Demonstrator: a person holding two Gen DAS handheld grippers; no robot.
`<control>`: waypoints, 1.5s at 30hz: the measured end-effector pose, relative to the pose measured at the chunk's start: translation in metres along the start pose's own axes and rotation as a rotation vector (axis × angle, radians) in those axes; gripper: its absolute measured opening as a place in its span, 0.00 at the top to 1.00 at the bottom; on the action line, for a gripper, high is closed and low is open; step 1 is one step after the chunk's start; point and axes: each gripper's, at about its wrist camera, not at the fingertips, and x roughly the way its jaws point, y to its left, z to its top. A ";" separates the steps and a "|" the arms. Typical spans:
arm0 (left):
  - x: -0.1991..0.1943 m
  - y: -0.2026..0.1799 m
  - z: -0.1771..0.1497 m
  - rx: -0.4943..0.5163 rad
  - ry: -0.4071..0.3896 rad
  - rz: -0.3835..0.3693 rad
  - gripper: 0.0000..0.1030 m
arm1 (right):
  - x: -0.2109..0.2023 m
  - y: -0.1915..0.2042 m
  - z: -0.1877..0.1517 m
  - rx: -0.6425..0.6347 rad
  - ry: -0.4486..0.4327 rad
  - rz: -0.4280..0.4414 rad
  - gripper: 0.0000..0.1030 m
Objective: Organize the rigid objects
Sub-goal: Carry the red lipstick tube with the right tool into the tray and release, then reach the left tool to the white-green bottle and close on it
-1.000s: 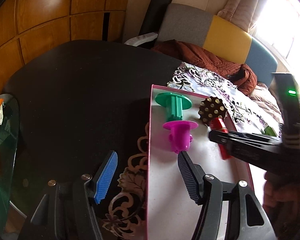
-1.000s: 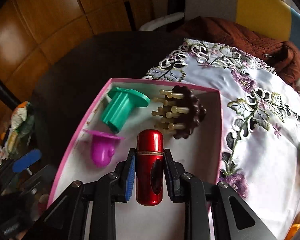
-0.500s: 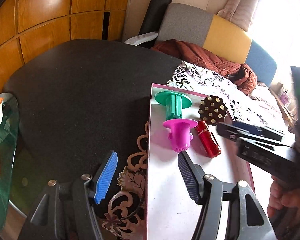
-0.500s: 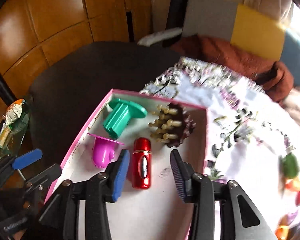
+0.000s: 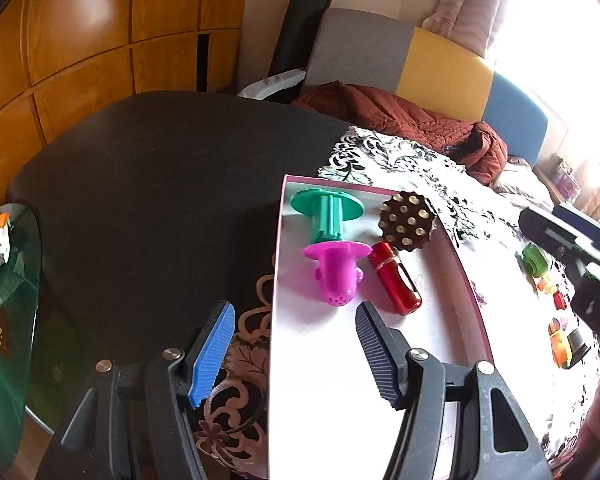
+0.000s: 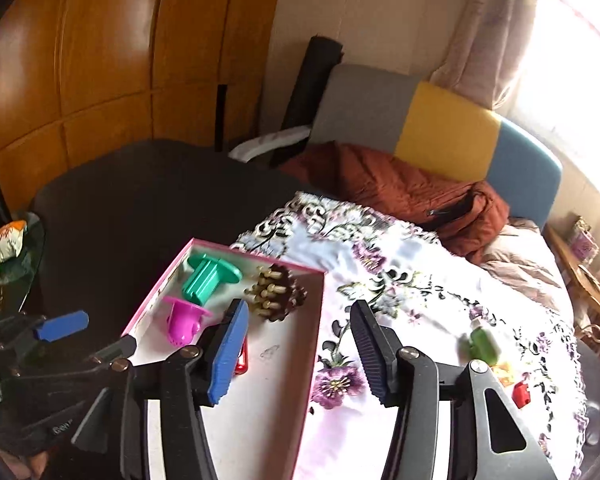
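Observation:
A pink-rimmed white box holds a green flanged plug, a magenta plug, a brown studded massage brush and a red cylinder, which in the right wrist view is mostly hidden behind my finger. My left gripper is open and empty, straddling the box's left wall. My right gripper is open and empty, raised over the box's right edge. Its body shows at the right edge of the left wrist view.
The box sits on a floral cloth over a dark round table. A green bottle and small red and orange items lie on the cloth at right. A sofa with a brown jacket stands behind. A glass side table is left.
My right gripper opened and let go of the red cylinder, which now lies in the box beside the magenta plug. The right gripper then lifted back and to the right. The left gripper stayed.

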 end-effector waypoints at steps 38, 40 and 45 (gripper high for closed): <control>-0.006 -0.083 0.004 0.177 0.019 -0.061 0.38 | -0.018 -0.111 -0.037 0.150 0.000 -0.196 0.34; -0.005 -0.092 0.005 0.196 0.019 -0.077 0.38 | -0.016 -0.128 -0.045 0.169 0.021 -0.222 0.33; -0.004 -0.119 0.007 0.245 0.023 -0.119 0.38 | -0.011 -0.177 -0.066 0.212 0.076 -0.280 0.33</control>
